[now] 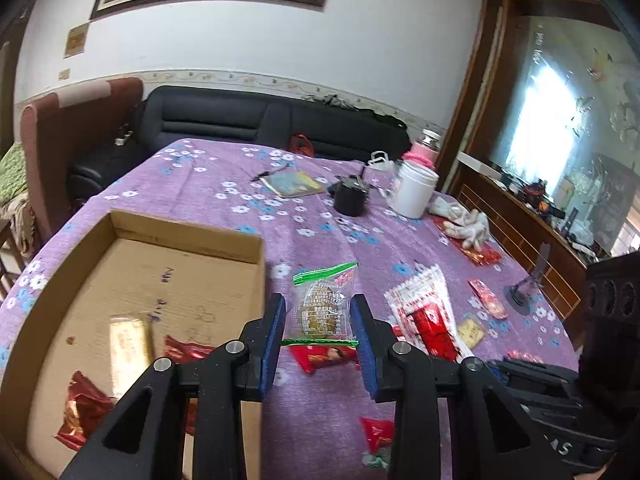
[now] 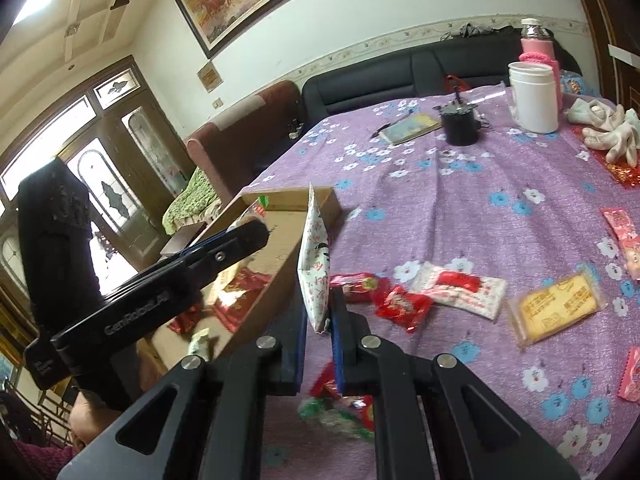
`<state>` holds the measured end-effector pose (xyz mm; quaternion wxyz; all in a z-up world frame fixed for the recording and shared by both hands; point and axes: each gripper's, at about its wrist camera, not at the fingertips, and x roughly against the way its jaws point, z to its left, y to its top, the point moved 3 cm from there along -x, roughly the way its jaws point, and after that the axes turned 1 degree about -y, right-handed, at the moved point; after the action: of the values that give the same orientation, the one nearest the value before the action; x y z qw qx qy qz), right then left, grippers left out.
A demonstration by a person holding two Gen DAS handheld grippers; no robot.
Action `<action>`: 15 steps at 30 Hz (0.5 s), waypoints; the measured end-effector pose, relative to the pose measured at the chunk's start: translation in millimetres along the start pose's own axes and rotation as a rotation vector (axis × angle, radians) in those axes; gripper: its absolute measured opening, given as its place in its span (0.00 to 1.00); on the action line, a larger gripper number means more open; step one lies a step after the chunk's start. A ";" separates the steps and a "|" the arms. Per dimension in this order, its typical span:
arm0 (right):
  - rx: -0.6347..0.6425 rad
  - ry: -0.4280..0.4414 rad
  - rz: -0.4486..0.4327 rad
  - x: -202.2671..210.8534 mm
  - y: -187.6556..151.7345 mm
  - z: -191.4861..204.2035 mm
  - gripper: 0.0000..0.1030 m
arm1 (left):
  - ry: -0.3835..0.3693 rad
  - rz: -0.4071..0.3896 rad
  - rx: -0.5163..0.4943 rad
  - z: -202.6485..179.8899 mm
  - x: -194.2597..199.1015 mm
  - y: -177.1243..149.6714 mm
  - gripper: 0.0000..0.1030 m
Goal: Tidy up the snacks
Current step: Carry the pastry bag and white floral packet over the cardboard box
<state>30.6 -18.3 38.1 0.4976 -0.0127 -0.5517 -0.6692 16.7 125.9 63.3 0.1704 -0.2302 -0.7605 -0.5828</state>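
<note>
My left gripper point(image 1: 318, 310) is shut on a clear packet with green edges point(image 1: 322, 300) that holds a brown pastry. It hangs just right of the open cardboard box point(image 1: 256, 256), above the purple cloth. My right gripper point(image 2: 319, 306) is shut on the lower end of a white and red packet point(image 2: 314, 248), which stands upright beside the box corner point(image 2: 324, 200). That packet point(image 1: 424, 312) also shows to the right in the left wrist view. Inside the box lie a gold packet point(image 1: 128, 340) and red packets point(image 1: 80, 408). The left gripper point(image 2: 260, 228) reaches over the box.
Loose snacks lie on the flowered tablecloth point(image 2: 460, 200): red packets point(image 2: 400, 304), a white and red one point(image 2: 460, 284), a yellow biscuit packet point(image 2: 556, 308), pink ones point(image 2: 624, 240). Farther back stand a black cup point(image 1: 350, 198), a white jar point(image 1: 414, 192), a notebook point(image 1: 294, 184) and white gloves point(image 1: 468, 224).
</note>
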 end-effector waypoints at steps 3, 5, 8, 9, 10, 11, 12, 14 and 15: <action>0.021 0.008 0.003 -2.3 2.3 15.1 0.10 | 0.043 -0.010 0.014 8.6 2.9 2.1 0.34; 0.054 0.005 -0.002 -5.1 4.7 28.8 0.10 | 0.078 -0.019 0.016 13.9 5.4 3.3 0.34; 0.084 0.013 0.004 -12.7 7.2 45.8 0.10 | 0.153 -0.037 0.017 23.2 8.5 5.7 0.34; 0.090 0.016 0.006 -16.0 8.1 51.1 0.10 | 0.183 -0.044 0.015 27.0 9.9 6.7 0.34; 0.094 0.021 0.010 -19.2 8.1 55.9 0.10 | 0.206 -0.047 0.020 31.7 11.1 7.7 0.34; 0.098 0.026 0.014 -22.0 8.3 59.2 0.10 | 0.225 -0.049 0.023 35.1 11.2 8.5 0.34; 0.101 0.027 0.017 -24.9 8.5 62.8 0.10 | 0.254 -0.050 0.025 40.9 12.0 8.7 0.35; 0.113 0.031 0.023 -31.9 9.2 71.8 0.10 | 0.292 -0.045 0.043 54.5 13.9 7.9 0.35; 0.118 0.035 0.029 -35.2 9.1 75.4 0.10 | 0.314 -0.047 0.048 60.0 14.9 6.9 0.35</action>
<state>14.5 62.3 54.3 0.5166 0.0206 -0.5812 -0.6285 8.6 187.5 61.0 0.2789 -0.1145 -0.7435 -0.5968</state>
